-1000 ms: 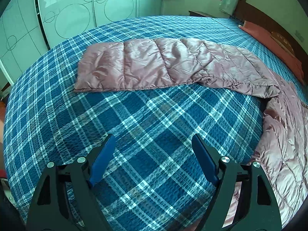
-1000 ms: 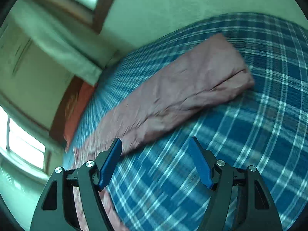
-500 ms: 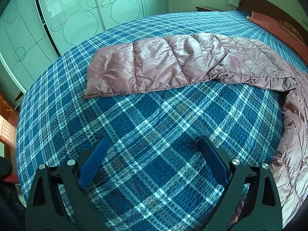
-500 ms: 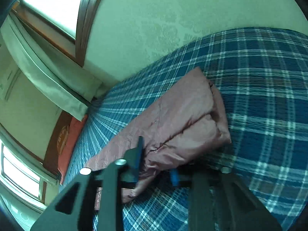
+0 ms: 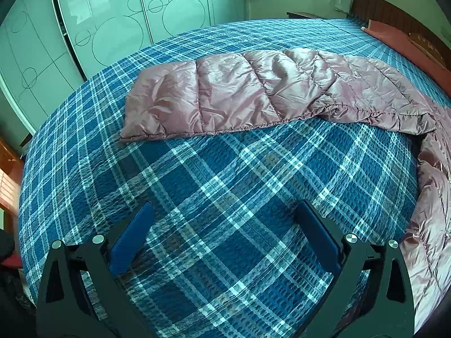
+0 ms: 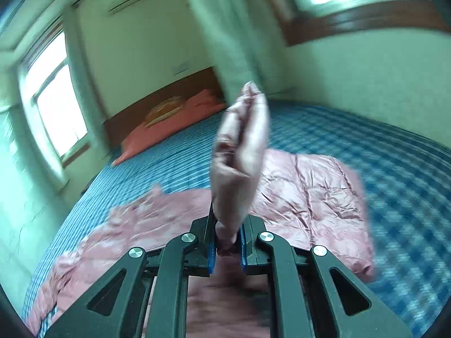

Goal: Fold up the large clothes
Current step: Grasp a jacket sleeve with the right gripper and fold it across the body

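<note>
The bed takes up most of the room, covered in a blue plaid bedspread, and everything else sits around it. Behind its far side stands a pale wardrobe with sliding doors marked with circles. At the head of the bed, a dark wooden headboard rises behind an orange-red pillow. Windows light the wall beside the headboard, with a pale green curtain hanging near the bed's corner.

Across the bed lies the pink quilted down jacket. One long padded section stretches flat over the middle of the bedspread, and more of the jacket runs down the bed's near right edge.

The right gripper is raised above the bed, its jaws closed tight on a bunched fold of the jacket, which sticks up in front of the camera, while the rest of the garment spreads on the bed below. This view is blurred.

The left gripper hovers over bare bedspread near the foot of the bed, its jaws spread wide, holding nothing, well apart from the jacket.
</note>
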A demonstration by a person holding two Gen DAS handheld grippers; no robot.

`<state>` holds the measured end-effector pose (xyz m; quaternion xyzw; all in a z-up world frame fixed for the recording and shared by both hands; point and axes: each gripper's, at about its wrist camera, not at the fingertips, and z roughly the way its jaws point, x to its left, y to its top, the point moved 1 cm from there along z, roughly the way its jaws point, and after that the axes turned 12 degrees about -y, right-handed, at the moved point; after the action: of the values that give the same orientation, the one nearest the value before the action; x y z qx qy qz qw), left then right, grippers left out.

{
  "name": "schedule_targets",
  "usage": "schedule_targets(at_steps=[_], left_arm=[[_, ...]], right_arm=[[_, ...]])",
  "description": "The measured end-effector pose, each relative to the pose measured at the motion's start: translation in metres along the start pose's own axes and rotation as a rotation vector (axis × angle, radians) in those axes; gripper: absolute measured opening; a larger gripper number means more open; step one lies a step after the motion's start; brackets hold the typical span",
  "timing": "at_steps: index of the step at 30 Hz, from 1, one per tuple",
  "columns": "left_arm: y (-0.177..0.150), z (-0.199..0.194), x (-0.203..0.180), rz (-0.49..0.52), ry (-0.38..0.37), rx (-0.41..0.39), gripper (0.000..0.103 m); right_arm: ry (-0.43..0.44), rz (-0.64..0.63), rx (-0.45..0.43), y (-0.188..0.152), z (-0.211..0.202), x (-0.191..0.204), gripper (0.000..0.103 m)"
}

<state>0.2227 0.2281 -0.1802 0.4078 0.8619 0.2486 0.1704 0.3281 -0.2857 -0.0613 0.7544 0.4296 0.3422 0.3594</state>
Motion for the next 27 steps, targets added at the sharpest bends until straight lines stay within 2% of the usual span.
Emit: schedule_targets(at_steps=[4, 8, 13, 17, 21, 23, 25, 26, 27], left_arm=[[-0.003, -0.002, 0.003, 0.002, 0.000, -0.002, 0.101], [-0.005, -0.002, 0.004, 0.002, -0.002, -0.006, 0.101], [-0.005, -0.003, 0.005, -0.003, -0.009, -0.006, 0.101], [-0.008, -0.004, 0.009, -0.005, -0.012, -0.009, 0.101], [-0.007, -0.004, 0.007, -0.004, -0.011, -0.010, 0.101], [-0.006, -0.003, 0.006, -0.004, -0.010, -0.010, 0.101], [-0.007, -0.004, 0.005, -0.005, -0.012, -0.009, 0.101], [-0.007, -0.004, 0.005, -0.005, -0.011, -0.010, 0.101], [-0.006, -0.003, 0.006, -0.005, -0.012, -0.009, 0.101]], right_arm=[[0.119, -0.118, 0.067, -0.015, 0.024, 0.090, 0.012], [0.191, -0.243, 0.140, -0.043, 0.042, 0.166, 0.012], [0.249, -0.339, 0.235, -0.092, 0.049, 0.230, 0.012], [0.269, -0.400, 0.301, -0.133, 0.049, 0.253, 0.012], [0.288, -0.439, 0.358, -0.143, 0.059, 0.261, 0.013], [0.301, -0.459, 0.388, -0.149, 0.063, 0.268, 0.016], [0.329, -0.459, 0.405, -0.153, 0.062, 0.270, 0.026], [0.355, -0.448, 0.418, -0.151, 0.059, 0.269, 0.038], [0.379, -0.436, 0.422, -0.149, 0.053, 0.265, 0.043]])
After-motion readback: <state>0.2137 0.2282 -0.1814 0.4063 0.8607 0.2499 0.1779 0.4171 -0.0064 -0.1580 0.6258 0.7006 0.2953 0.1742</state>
